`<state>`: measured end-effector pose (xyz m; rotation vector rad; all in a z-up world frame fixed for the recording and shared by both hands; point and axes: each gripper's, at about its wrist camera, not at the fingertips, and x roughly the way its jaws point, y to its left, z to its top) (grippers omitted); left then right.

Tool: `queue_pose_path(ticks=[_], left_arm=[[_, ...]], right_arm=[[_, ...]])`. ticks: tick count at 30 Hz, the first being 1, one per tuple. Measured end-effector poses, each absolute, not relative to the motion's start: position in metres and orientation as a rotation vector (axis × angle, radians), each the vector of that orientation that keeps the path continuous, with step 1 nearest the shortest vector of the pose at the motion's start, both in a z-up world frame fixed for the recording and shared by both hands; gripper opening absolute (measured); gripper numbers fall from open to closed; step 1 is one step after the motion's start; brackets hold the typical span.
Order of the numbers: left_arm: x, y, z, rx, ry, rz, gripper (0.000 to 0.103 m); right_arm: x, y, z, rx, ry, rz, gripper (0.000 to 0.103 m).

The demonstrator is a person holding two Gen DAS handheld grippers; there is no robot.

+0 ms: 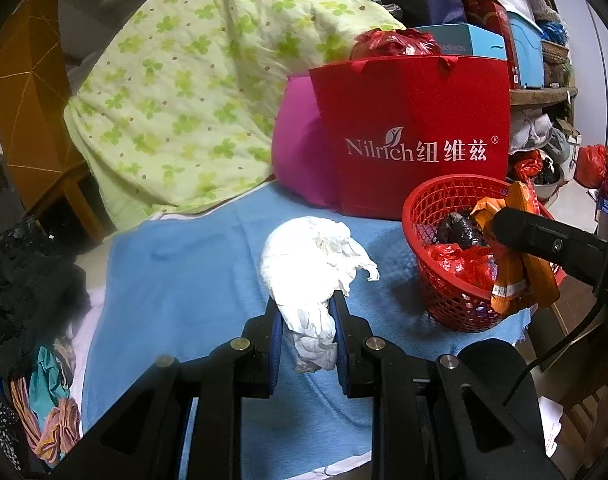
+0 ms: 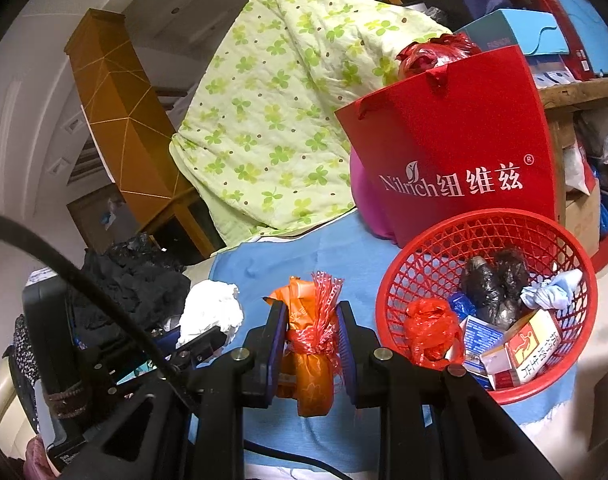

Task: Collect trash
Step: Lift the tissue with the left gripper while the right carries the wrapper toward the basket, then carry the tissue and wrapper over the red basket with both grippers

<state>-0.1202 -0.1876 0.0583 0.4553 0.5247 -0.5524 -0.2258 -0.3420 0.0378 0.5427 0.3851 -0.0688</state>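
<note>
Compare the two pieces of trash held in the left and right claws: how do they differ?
The left claw grips crumpled white paper, loose and billowing well above the pads. The right claw grips an orange wrapper, a tight bundle tied round its middle with red plastic netting, hanging below the pads. Both are clamped over the blue cloth, outside the red basket.

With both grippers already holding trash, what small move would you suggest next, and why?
Probably carry the right gripper sideways over the red basket and let go. It is shut on an orange wrapper right beside the basket, whereas the left gripper, shut on crumpled white paper, is farther off.
</note>
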Motion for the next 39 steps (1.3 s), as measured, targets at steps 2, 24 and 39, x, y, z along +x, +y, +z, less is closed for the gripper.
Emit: queue_pose_path(ticks=[2, 24, 39], left_arm=[[-0.121, -0.189, 0.058, 0.459, 0.524, -0.555, 0.024], [-0.132, -0.205, 0.056, 0.509, 0.514, -0.592, 0.024], [-0.148, -0.23, 0.056, 0.563, 0.493, -0.63, 0.024]], right_arm=[[-0.226, -0.344, 0.037, 0.545, 0.383, -0.072, 0.027], [-0.25, -0.366, 0.033, 0.611, 0.346, -0.113, 0.027], [-0.27, -0.391, 0.029, 0.658, 0.309, -0.152, 0.027]])
